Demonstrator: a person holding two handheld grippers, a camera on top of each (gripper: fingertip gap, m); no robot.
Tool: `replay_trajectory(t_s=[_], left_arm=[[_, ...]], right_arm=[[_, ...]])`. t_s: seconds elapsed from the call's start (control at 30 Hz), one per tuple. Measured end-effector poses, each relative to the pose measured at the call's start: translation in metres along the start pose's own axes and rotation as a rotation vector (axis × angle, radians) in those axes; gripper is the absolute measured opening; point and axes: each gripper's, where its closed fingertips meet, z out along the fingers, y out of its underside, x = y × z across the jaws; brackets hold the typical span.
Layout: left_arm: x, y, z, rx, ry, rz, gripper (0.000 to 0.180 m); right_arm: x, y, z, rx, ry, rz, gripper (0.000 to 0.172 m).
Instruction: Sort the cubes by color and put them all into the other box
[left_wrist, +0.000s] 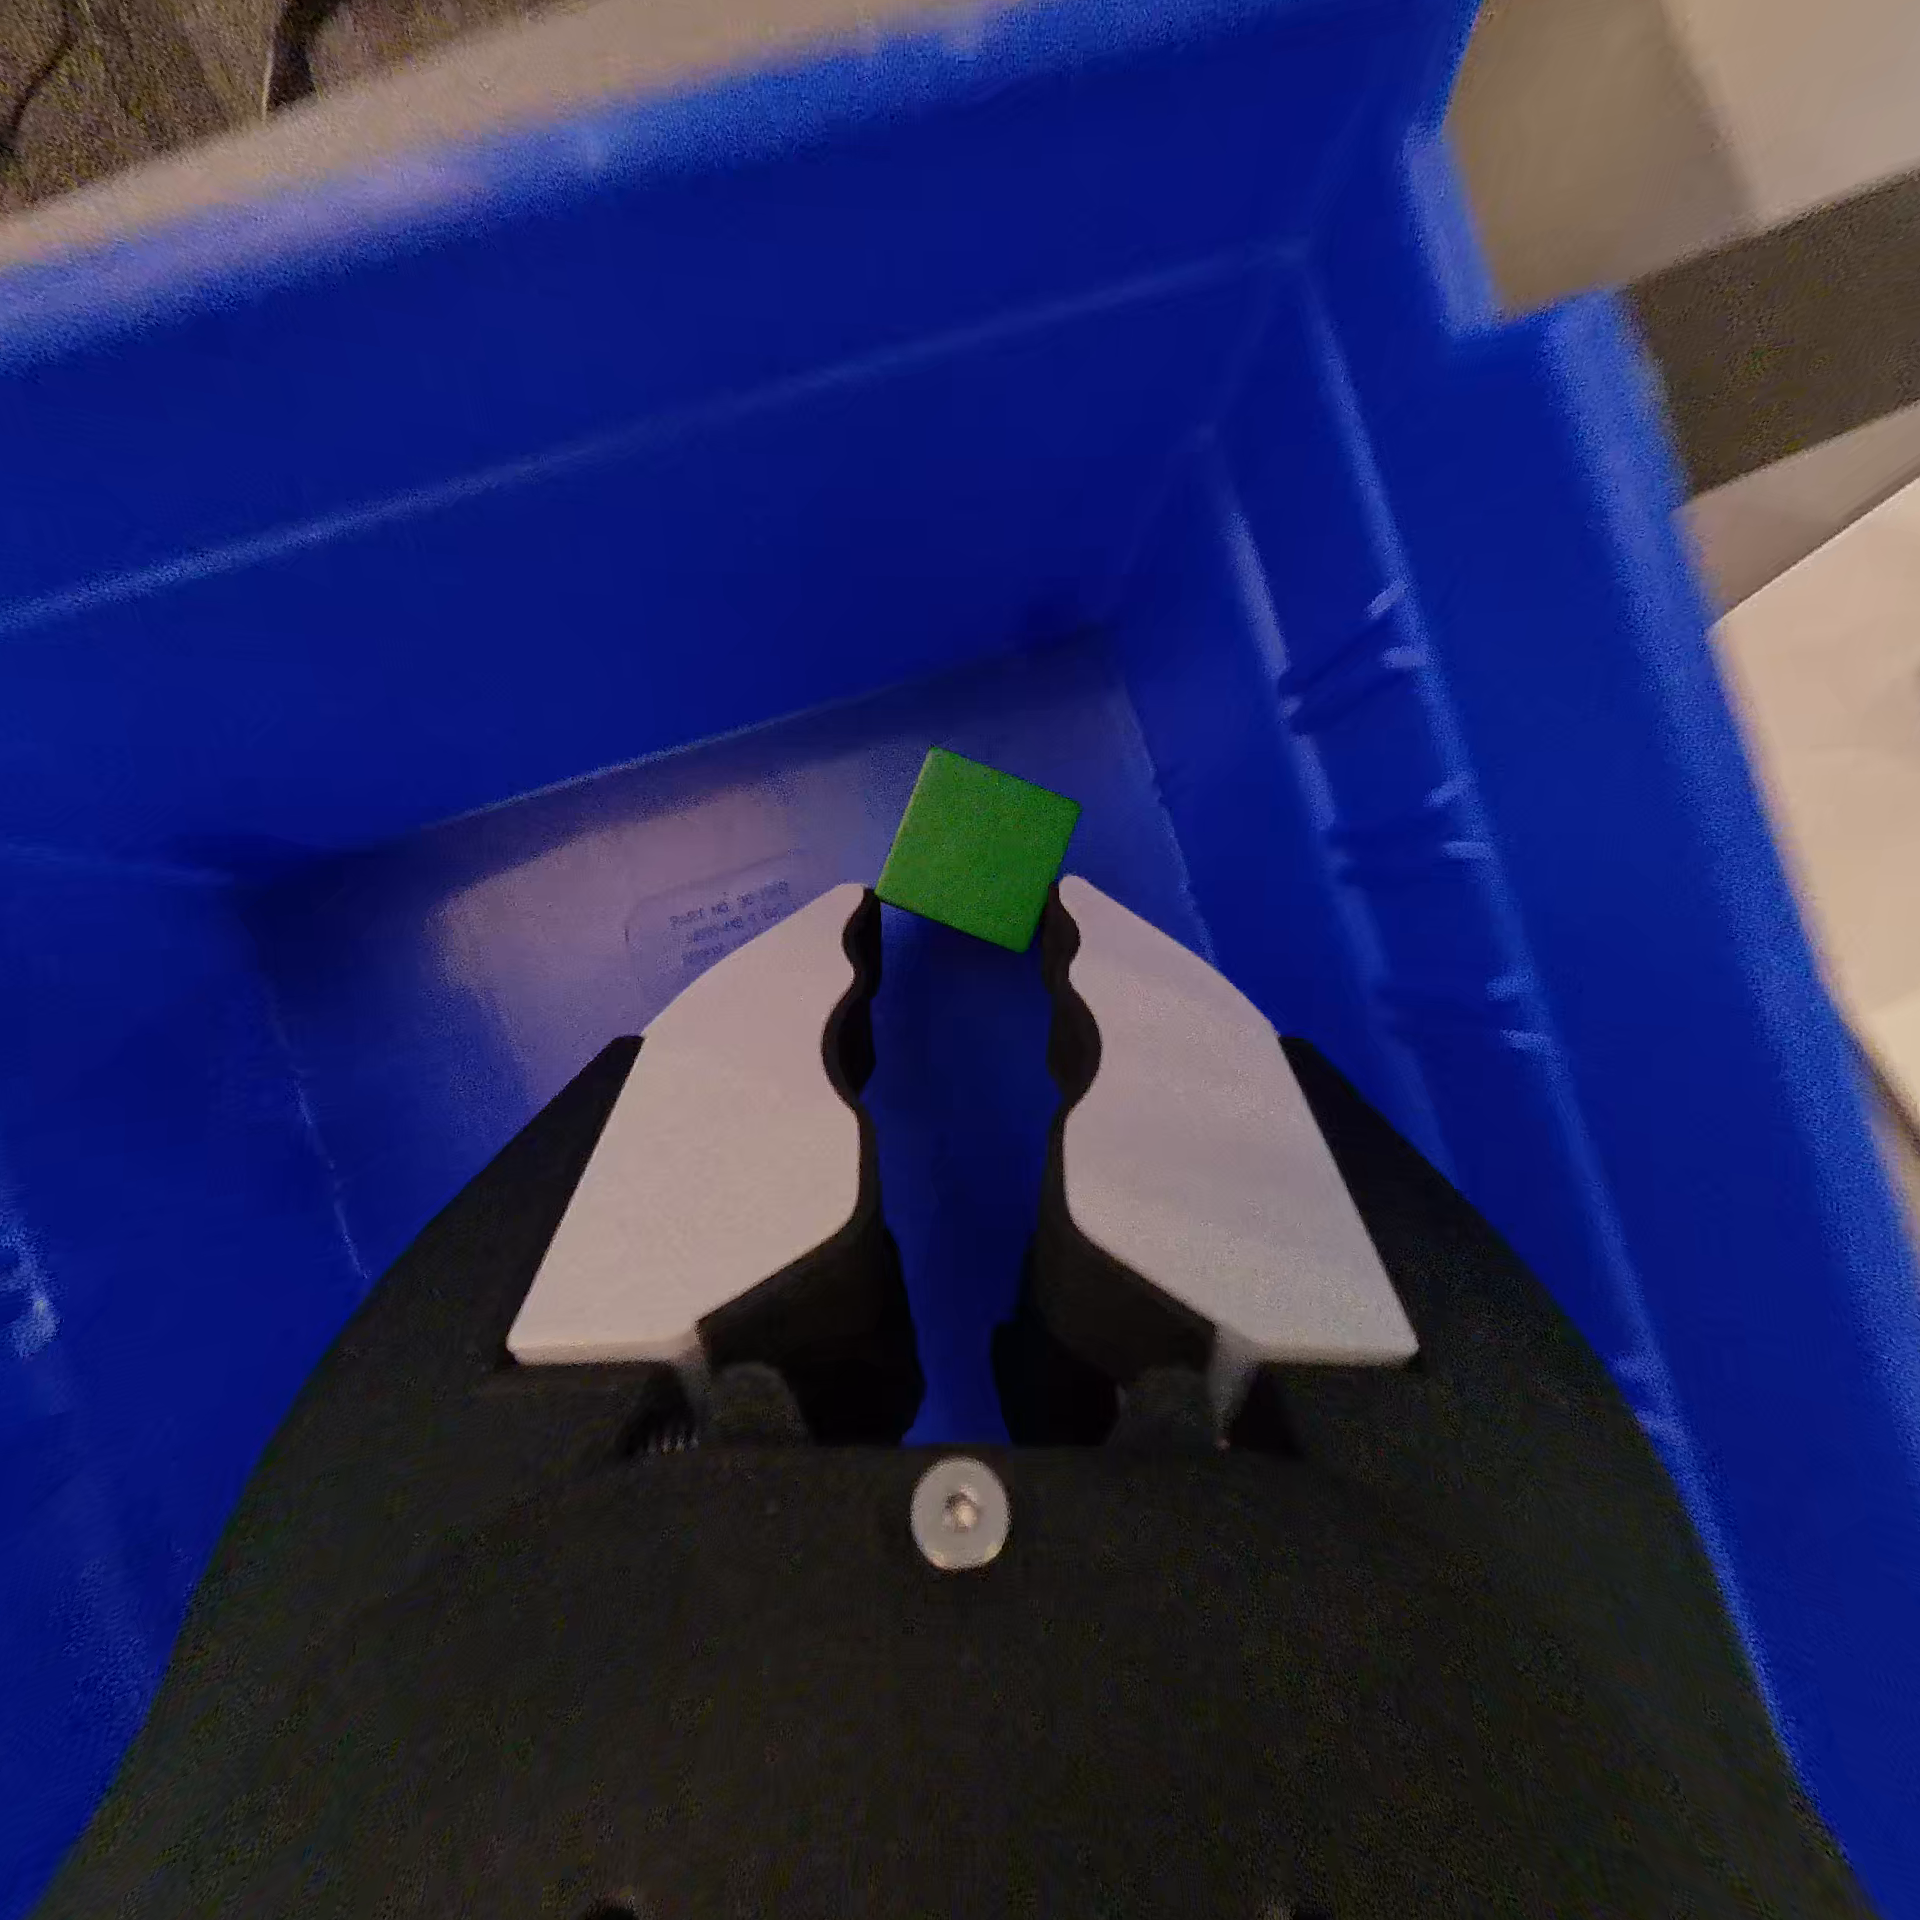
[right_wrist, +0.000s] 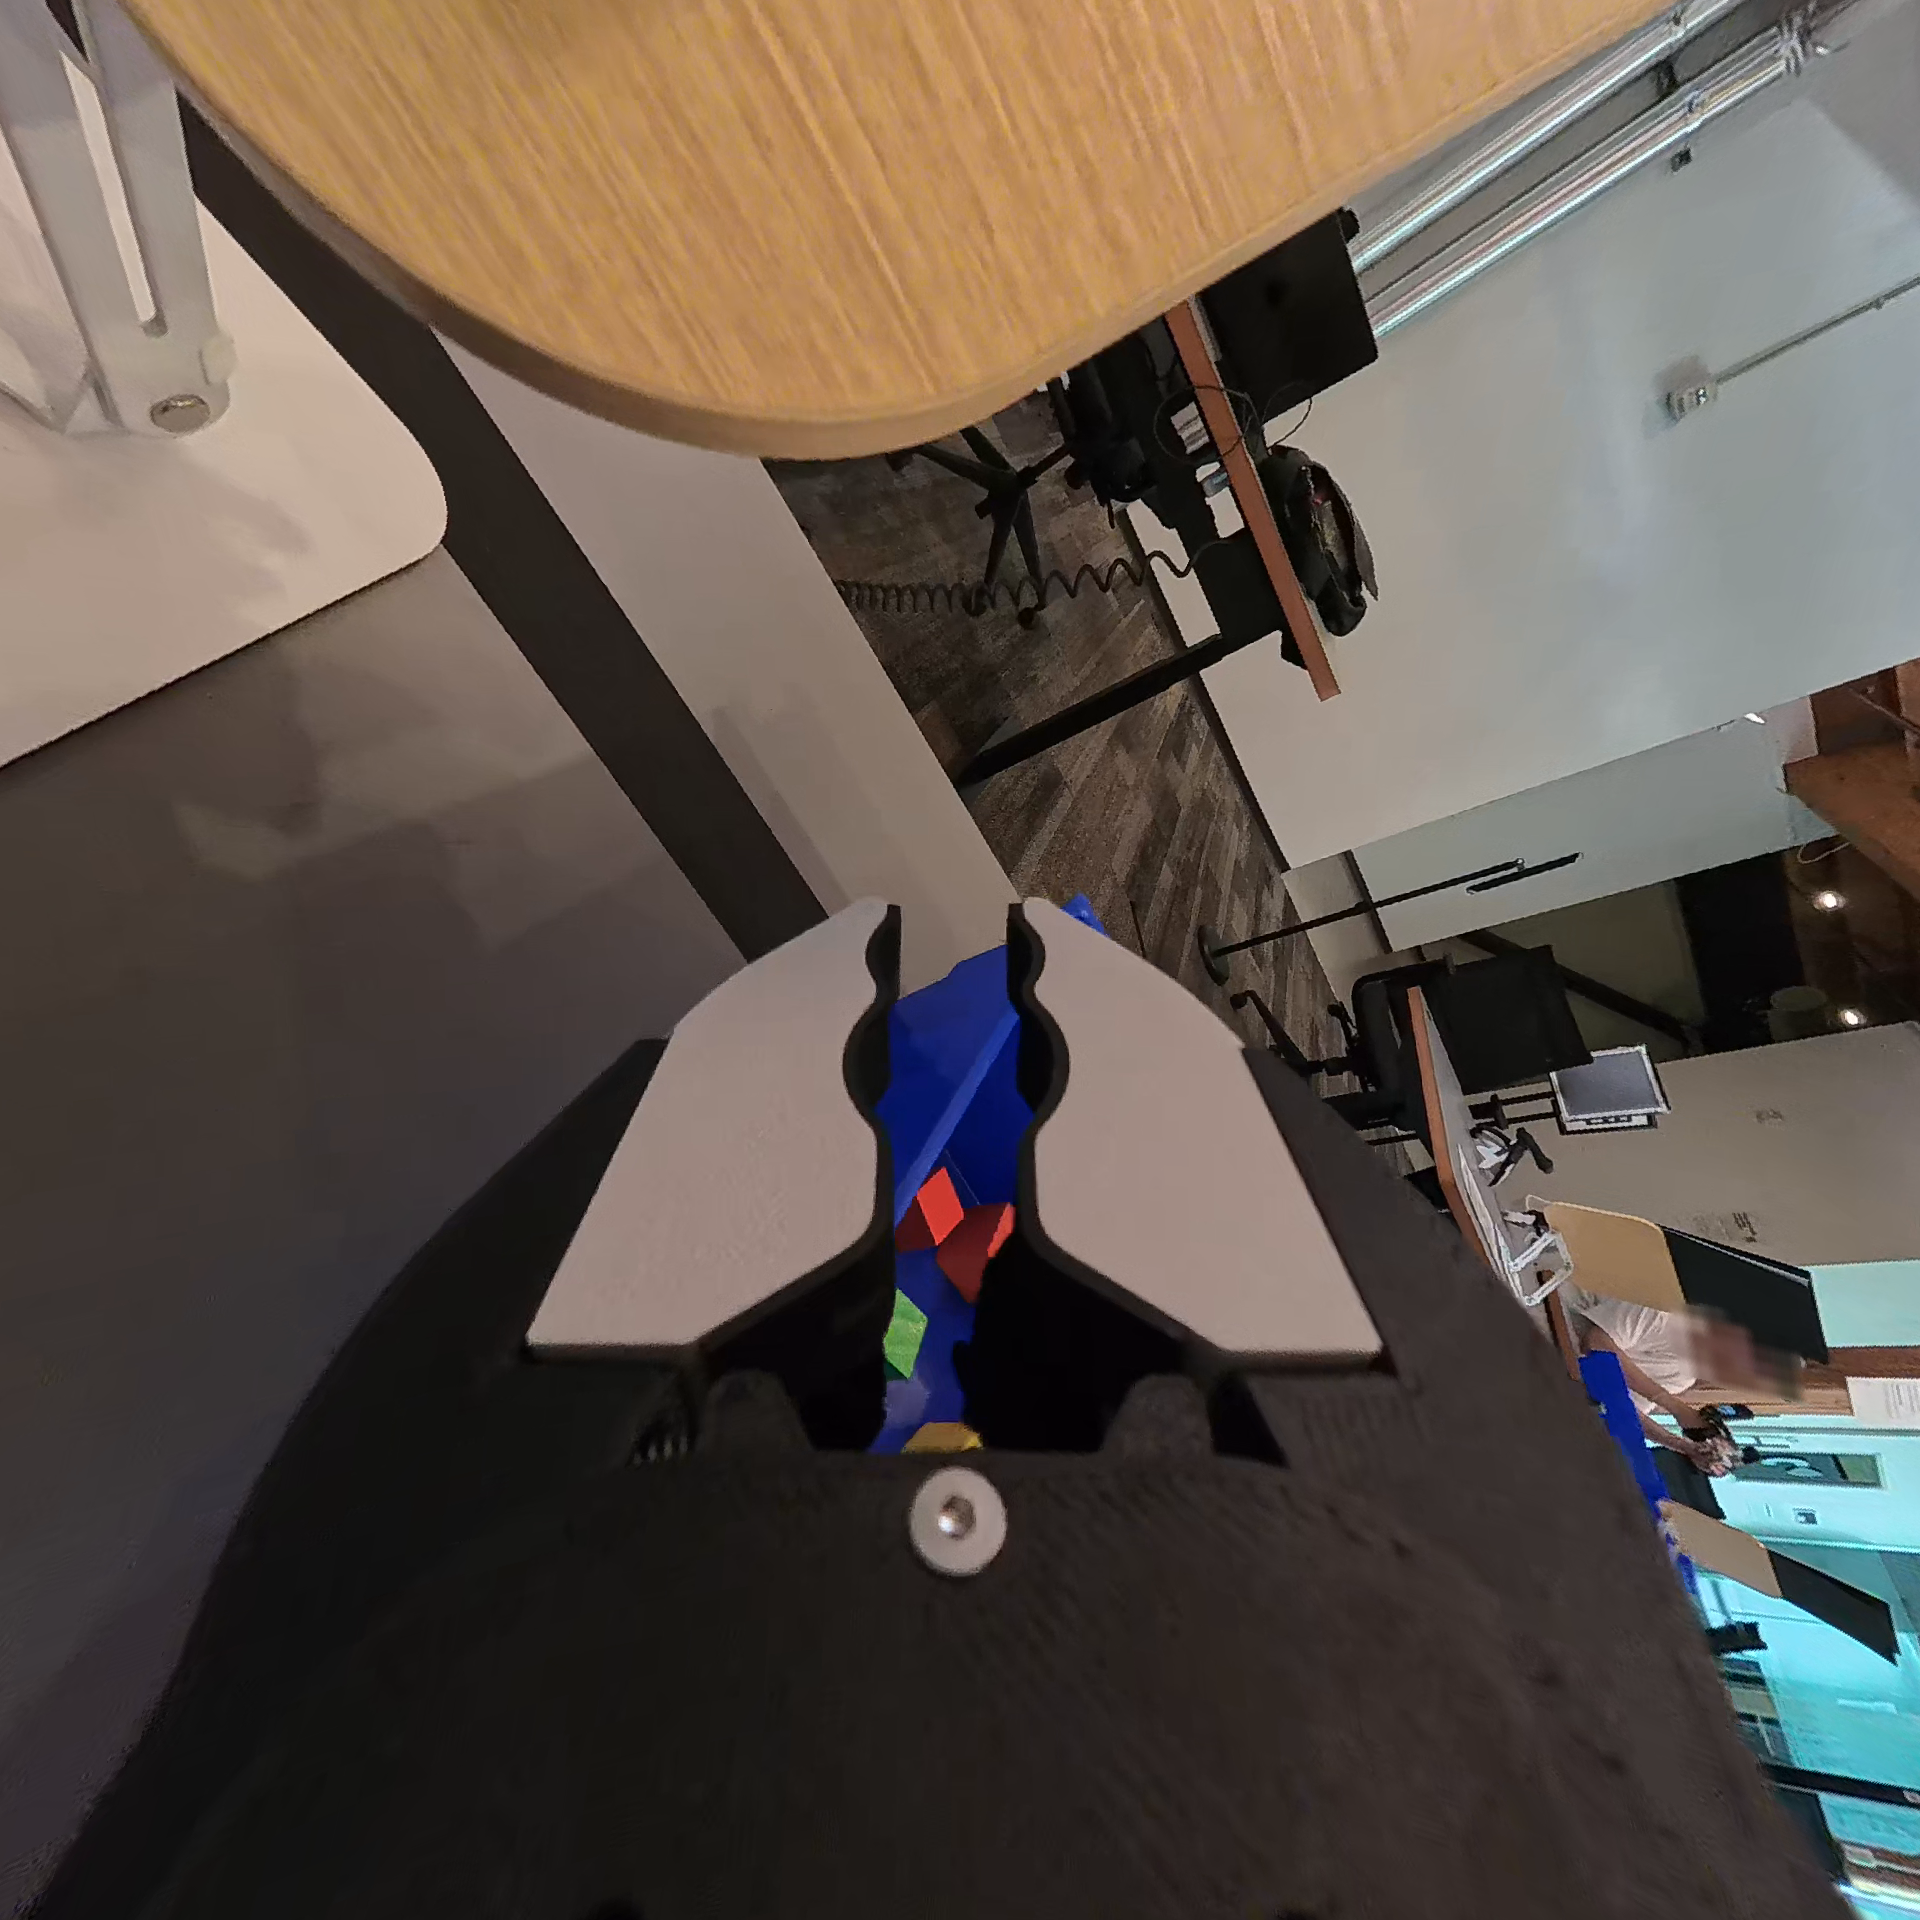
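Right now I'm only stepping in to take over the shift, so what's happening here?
A person is sorting coloured cubes between blue bins with two handheld grippers. The left gripper is down inside a blue bin, its fingertips at the near corners of a green cube; whether they are pressing it is unclear. The right gripper hangs above the other bin, jaws apart with nothing between the tips, where red cubes and others lie.

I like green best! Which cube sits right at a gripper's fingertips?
The green cube at the left gripper tips, alone in its blue box.
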Motion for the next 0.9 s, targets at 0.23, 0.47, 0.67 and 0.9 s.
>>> replay_trajectory(t_s=[0.23, 0.47, 0.67, 0.9], left_arm=[[0.002, -0.047, -0.086, 0.360, 0.164, -0.109, 0.031], [0.042, -0.083, -0.172, 0.587, 0.257, -0.036, 0.029], [0.104, -0.101, -0.213, 0.681, 0.346, 0.088, 0.029], [0.195, -0.111, -0.239, 0.745, 0.548, 0.215, 0.030]], right_arm=[[0.012, -0.015, -0.011, 0.051, 0.033, 0.010, 0.020], [0.033, -0.056, -0.042, 0.183, 0.087, 0.042, 0.019], [0.038, -0.095, -0.071, 0.305, 0.116, 0.027, 0.019], [0.011, -0.148, -0.104, 0.491, 0.076, -0.008, 0.028]])
